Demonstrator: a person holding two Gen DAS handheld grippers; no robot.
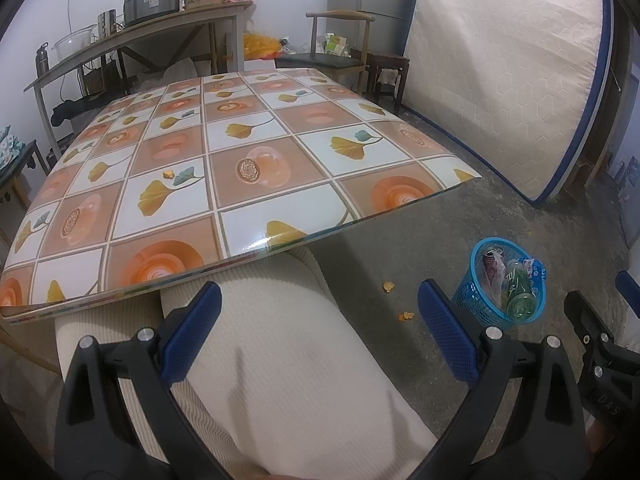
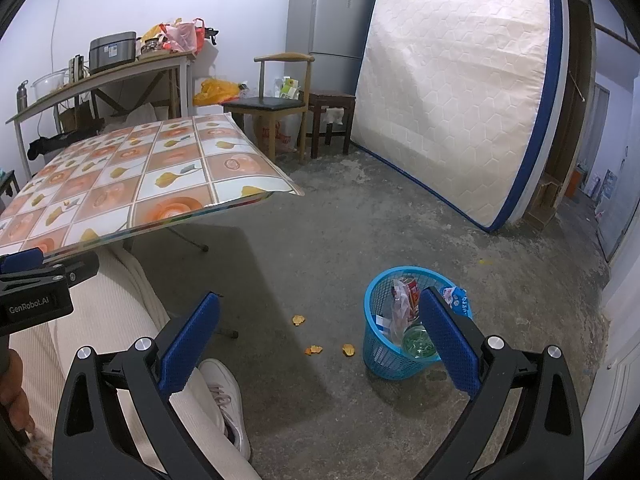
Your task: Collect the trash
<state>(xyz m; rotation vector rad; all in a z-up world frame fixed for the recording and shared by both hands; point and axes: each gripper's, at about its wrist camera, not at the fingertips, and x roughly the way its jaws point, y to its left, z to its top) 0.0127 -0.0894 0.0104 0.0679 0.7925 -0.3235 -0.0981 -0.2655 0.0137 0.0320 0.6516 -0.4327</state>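
A blue mesh trash basket point(image 2: 384, 356) point(image 1: 478, 304) stands on the concrete floor, holding a green bottle point(image 2: 418, 342) point(image 1: 520, 292), a red can and plastic wrappers. Small orange scraps point(image 2: 314, 349) point(image 1: 389, 287) lie on the floor left of it. One orange scrap point(image 1: 168, 175) rests on the patterned table point(image 1: 256, 184) point(image 2: 132, 176). My left gripper point(image 1: 320, 324) is open over the person's cream-trousered lap, below the table edge. My right gripper point(image 2: 320, 332) is open with nothing between its fingers, its right finger point(image 2: 450, 332) overlapping the basket in view.
A mattress point(image 2: 460, 92) leans upright against the right wall. A wooden chair point(image 2: 276, 100), a stool and a fridge point(image 2: 328, 28) stand at the back, and a cluttered side table point(image 1: 132, 36) runs along the left wall. The person's white shoe point(image 2: 226, 396) rests on the floor.
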